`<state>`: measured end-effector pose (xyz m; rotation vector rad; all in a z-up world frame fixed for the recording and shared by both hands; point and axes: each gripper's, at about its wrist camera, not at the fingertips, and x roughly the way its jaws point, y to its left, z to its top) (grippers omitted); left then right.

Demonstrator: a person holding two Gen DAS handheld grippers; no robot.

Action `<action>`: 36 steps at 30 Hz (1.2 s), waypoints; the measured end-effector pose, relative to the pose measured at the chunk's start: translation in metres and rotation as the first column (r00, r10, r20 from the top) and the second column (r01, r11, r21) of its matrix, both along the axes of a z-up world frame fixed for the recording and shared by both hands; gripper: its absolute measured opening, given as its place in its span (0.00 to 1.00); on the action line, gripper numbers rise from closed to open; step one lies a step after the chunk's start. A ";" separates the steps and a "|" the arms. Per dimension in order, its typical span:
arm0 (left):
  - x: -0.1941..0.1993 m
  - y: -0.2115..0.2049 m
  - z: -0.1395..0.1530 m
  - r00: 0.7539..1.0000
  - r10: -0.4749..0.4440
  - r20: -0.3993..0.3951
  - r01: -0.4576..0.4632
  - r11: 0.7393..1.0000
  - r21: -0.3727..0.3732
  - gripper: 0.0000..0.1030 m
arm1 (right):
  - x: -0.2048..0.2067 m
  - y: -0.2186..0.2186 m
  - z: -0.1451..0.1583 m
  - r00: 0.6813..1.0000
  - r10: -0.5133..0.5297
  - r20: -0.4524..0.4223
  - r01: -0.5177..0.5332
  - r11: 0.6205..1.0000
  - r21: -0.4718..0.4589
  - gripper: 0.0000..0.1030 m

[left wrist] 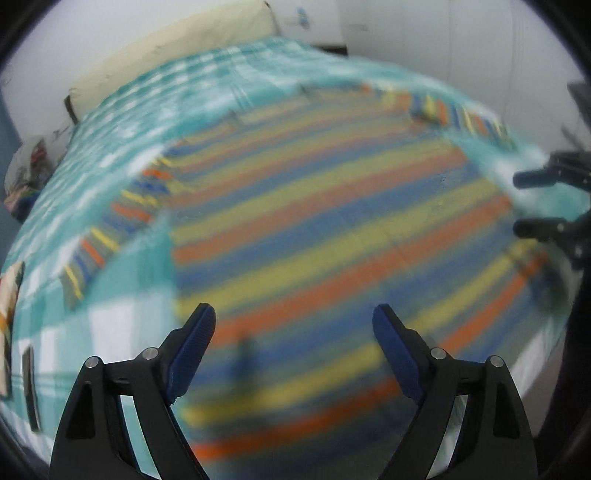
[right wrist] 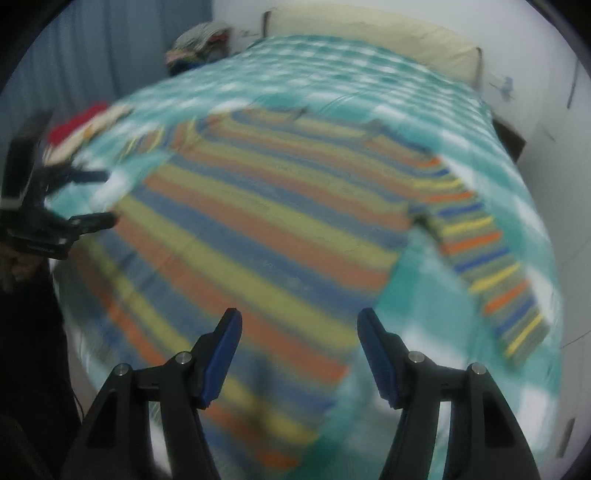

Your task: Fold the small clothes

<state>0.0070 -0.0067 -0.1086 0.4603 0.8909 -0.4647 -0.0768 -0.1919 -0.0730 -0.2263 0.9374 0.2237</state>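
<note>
A striped long-sleeved shirt (left wrist: 314, 206), in blue, yellow and orange bands, lies flat and spread on the teal checked bedspread (left wrist: 147, 103). Its sleeves stretch out to both sides. My left gripper (left wrist: 294, 317) is open and empty, above the shirt's lower hem. My right gripper (right wrist: 299, 323) is open and empty, above the shirt (right wrist: 258, 221) near its lower right side. Each gripper shows in the other's view: the right one at the right edge (left wrist: 524, 205), the left one at the left edge (right wrist: 99, 197), both open. Both views are blurred.
A cream headboard (right wrist: 369, 29) stands at the far end of the bed. A pile of clothes (right wrist: 199, 44) lies beyond the bed's far left corner. Folded red and cream items (right wrist: 85, 125) lie on the bed's left side. White walls surround the bed.
</note>
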 end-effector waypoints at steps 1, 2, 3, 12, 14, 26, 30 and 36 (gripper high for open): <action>-0.007 0.000 -0.009 1.000 0.010 -0.009 -0.010 1.000 0.026 0.86 | -0.012 0.009 -0.018 1.000 -0.005 -0.018 0.004 0.999 -0.045 0.62; -0.016 0.001 -0.017 0.999 0.026 -0.019 -0.025 0.999 0.048 0.86 | -0.020 0.012 -0.029 0.999 -0.016 -0.034 0.014 0.997 -0.072 0.62; -0.025 0.008 -0.024 0.998 0.051 -0.024 -0.050 0.998 0.048 0.86 | -0.030 0.012 -0.041 0.998 -0.037 -0.053 0.031 0.995 -0.096 0.61; -0.043 0.058 0.014 0.983 0.179 -0.043 -0.182 0.980 -0.078 0.88 | -0.086 -0.027 -0.026 0.983 -0.184 -0.010 0.183 0.981 -0.060 0.65; -0.030 0.058 0.033 0.980 0.197 -0.013 -0.197 0.972 -0.130 0.88 | -0.077 -0.024 -0.005 0.978 -0.191 0.078 0.197 0.978 -0.069 0.66; 0.054 0.050 0.026 0.919 0.381 0.105 -0.341 0.898 -0.278 0.95 | 0.009 -0.028 0.013 0.887 -0.382 0.259 0.394 0.919 0.009 0.80; 0.058 0.049 -0.002 0.923 0.384 0.041 -0.364 0.901 -0.237 0.95 | 0.020 -0.037 0.002 0.870 -0.408 0.276 0.428 0.904 -0.014 0.80; 0.055 0.048 -0.005 0.919 0.387 0.070 -0.365 0.906 -0.215 0.95 | 0.024 -0.059 -0.013 0.850 -0.456 0.265 0.481 0.876 -0.035 0.80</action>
